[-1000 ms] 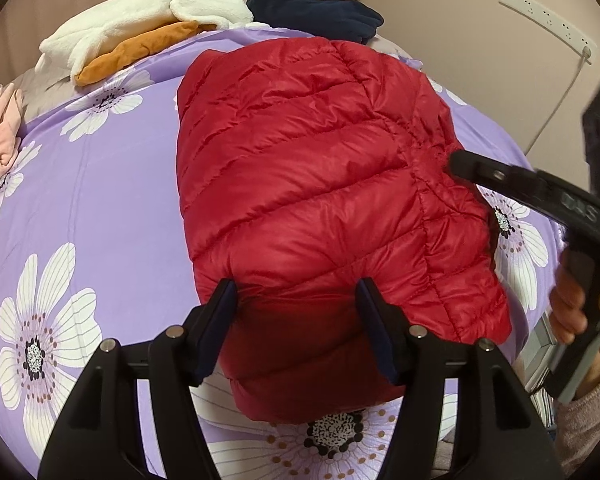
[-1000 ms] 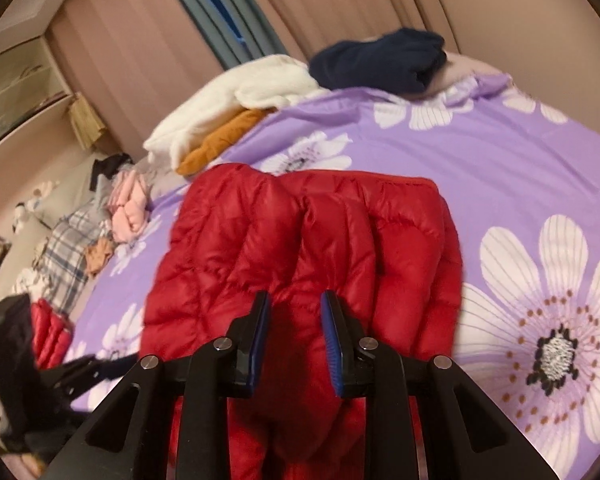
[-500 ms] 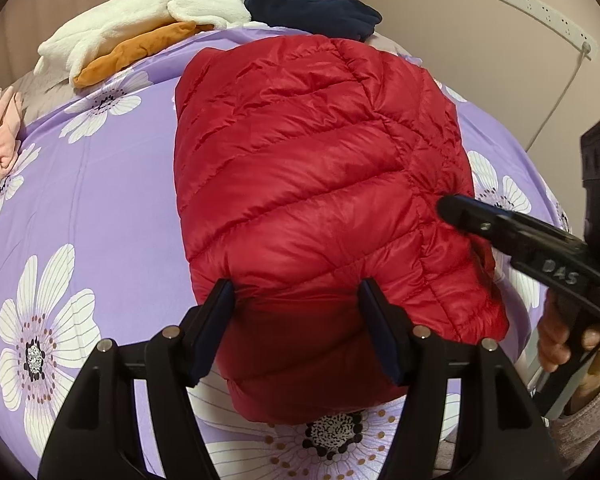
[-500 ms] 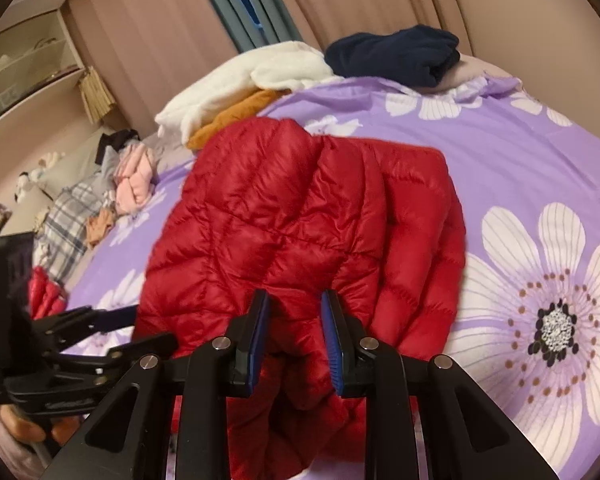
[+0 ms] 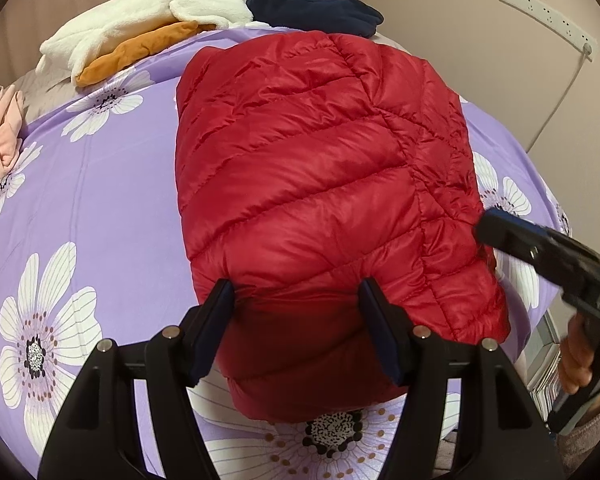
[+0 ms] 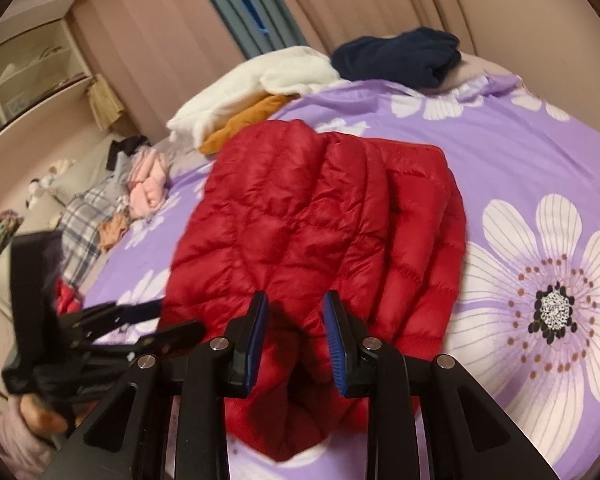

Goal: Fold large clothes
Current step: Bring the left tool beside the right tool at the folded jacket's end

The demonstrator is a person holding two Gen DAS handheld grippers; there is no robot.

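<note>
A red puffer jacket lies folded on the purple flowered bed sheet. My left gripper hovers open over the jacket's near end, its fingers well apart and pressing on nothing. My right gripper comes in from the right at the jacket's side edge, held by a hand. In the right wrist view the right gripper has a puffy fold of the jacket between its blue pads. Its narrow jaws are opening, the fabric still between them. The left gripper shows at the left.
A white and orange clothes pile and a navy garment lie at the bed's far end. Pink clothes lie at the far left. A wall with a power strip runs close along the right. Plaid clothing lies beyond the bed.
The right gripper has slid along the jacket's right edge toward the near end, and the jacket's right side has shifted with it. The left gripper has stayed put.
</note>
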